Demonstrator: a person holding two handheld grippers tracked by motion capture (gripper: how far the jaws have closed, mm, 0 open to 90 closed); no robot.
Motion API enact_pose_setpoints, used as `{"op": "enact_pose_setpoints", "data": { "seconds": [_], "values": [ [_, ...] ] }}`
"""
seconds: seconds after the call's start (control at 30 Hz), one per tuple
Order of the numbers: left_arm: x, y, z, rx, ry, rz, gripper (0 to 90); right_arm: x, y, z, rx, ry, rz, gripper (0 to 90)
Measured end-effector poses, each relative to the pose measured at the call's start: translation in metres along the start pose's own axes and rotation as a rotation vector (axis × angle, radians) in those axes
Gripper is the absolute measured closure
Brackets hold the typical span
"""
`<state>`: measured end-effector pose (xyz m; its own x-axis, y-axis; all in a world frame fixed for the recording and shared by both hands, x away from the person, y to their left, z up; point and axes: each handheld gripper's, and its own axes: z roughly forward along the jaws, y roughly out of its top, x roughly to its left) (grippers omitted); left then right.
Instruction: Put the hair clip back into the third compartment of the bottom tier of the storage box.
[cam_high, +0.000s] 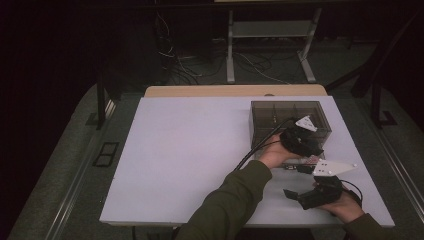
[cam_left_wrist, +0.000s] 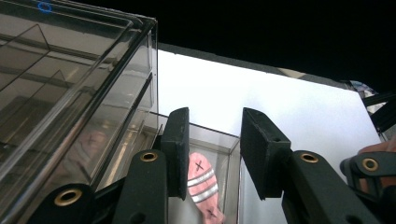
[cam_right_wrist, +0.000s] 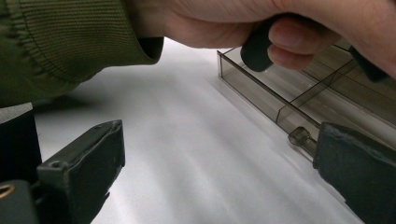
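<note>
At the right side of the white table (cam_high: 190, 150) a smoky transparent drawer box (cam_high: 289, 117) is seen, one drawer (cam_left_wrist: 205, 154) pulled out toward the person. The left tool (cam_high: 300, 140) is held right at the box front; in the left gripper view its jaws are spread, nothing clamped, with the open drawer seen between and below them. A pink fish-shaped piece (cam_left_wrist: 201, 184) with silver stripes and black x marks is lying inside that drawer. The right tool (cam_high: 316, 192) is held near the table's front edge, clear of the box, jaws spread wide, nothing between them. In the right gripper view the left hand (cam_right_wrist: 261, 23) and green sleeve (cam_right_wrist: 60, 42) are seen above the drawer's knob (cam_right_wrist: 300, 136)
</note>
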<state>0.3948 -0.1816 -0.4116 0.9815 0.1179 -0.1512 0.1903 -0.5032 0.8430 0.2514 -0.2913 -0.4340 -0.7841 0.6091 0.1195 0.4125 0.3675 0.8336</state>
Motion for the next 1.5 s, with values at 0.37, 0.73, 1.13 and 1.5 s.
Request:
{"op": "enact_pose_setpoints", "data": {
  "seconds": [0.37,0.73,1.13,1.5],
  "values": [
    [-0.005,-0.001,-0.018,-0.022,0.012,0.0,61.1,0.0,0.0,0.0,0.003,0.0,-0.01,1.6],
    [-0.007,-0.006,-0.037,-0.022,0.03,-0.009,61.9,0.0,0.0,0.001,0.003,-0.003,-0.008,1.6],
    [-0.008,-0.016,-0.055,-0.03,0.046,-0.021,60.8,-0.001,0.0,0.001,0.007,0.002,-0.008,1.6],
    [-0.01,-0.031,-0.08,-0.03,0.069,-0.038,57.7,-0.003,0.0,0.002,0.011,-0.01,-0.007,1.6]
  ]
}}
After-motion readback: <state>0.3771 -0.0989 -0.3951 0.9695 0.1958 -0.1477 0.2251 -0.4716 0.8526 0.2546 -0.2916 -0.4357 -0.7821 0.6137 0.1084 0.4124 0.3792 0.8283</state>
